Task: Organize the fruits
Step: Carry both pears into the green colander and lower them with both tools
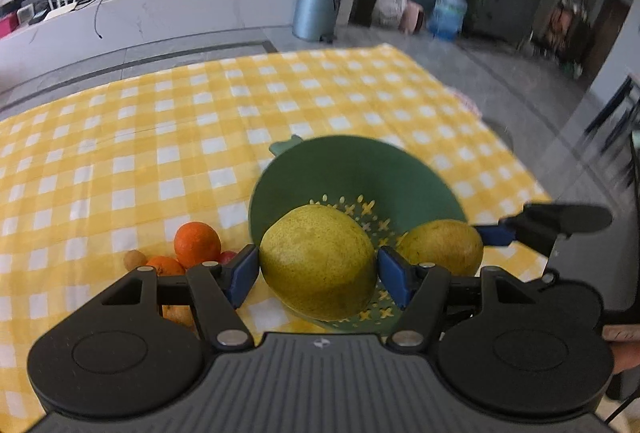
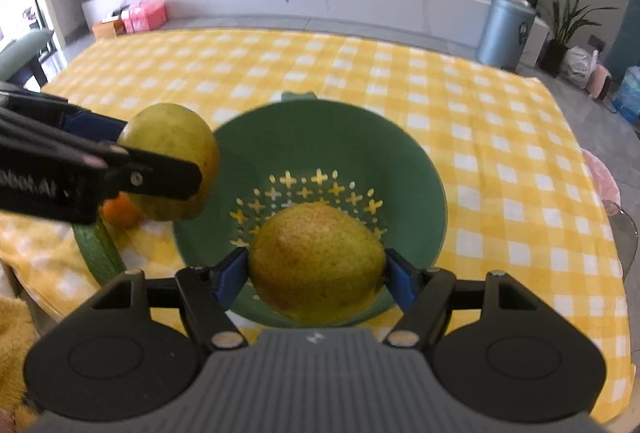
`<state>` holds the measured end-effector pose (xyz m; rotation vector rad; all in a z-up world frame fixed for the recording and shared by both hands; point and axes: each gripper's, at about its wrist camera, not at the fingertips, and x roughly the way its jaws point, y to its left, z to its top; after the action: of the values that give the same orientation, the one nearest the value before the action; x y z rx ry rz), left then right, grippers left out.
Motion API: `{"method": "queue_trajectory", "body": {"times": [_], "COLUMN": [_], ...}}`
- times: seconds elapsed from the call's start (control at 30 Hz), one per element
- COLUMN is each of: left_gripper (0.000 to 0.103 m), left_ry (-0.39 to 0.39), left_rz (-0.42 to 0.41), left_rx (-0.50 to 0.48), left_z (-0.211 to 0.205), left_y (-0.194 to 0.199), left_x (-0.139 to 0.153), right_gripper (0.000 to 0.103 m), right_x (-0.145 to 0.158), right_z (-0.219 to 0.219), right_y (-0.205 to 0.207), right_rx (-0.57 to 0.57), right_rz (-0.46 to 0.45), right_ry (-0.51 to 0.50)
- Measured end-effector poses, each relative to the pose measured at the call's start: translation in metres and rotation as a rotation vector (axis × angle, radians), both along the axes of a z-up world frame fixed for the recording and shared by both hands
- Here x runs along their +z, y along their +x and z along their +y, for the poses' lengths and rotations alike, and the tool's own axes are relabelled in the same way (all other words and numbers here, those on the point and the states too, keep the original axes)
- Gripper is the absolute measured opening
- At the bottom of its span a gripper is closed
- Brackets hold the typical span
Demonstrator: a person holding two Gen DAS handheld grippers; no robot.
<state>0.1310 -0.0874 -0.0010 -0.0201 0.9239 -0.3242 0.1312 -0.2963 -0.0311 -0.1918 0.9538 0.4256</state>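
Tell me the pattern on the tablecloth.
Yellow and white checks on the tablecloth, clearest in the right wrist view.

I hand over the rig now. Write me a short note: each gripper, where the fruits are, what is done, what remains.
Left gripper: shut on a yellow-green pear, above the green perforated plastic colander.
Right gripper: shut on a second yellow-green pear, also over the colander.
Done: both pears picked up; colander holds no fruit.
Left: release the pears; oranges and smaller fruits wait on the yellow checked tablecloth.
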Motion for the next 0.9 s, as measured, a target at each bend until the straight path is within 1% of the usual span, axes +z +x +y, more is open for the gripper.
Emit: {"method": "queue_trajectory", "body": {"times": [0.2,0.37,0.47,0.73,0.9], "left_gripper": [0.074,0.074,0.074,0.074,0.074], "left_ry": [0.075,0.13,0.156,0.202,0.216], "left_rz": [0.063,0.092,0.112,0.147,0.145], "left_rx": [-0.06,-0.107,-0.131,-0.157,-0.164], "left_z": [-0.014,-0.024,-0.03,-0.039,-0.042], "left_y": [0.017,0.029,0.036,0.046,0.049], "left_x": [-0.016,-0.027,-0.034,-0.047,-0.05], "right_gripper": [0.069,0.069,0.069,0.069,0.069], "right_x": [-0.012,-0.02,-0.025,-0.038,-0.041], "right_z": [0.012,0.015,0.02,0.026,0.023], "right_y": [0.016,0.031,0.035,0.044,0.048], "right_rx": [0.104,0.129,0.162,0.206,0.203], "right_rz": [0.035,0.093,0.106,0.163,0.19], "right_ry": [-0.068,-0.094,-0.123,-0.157,-0.152]}}
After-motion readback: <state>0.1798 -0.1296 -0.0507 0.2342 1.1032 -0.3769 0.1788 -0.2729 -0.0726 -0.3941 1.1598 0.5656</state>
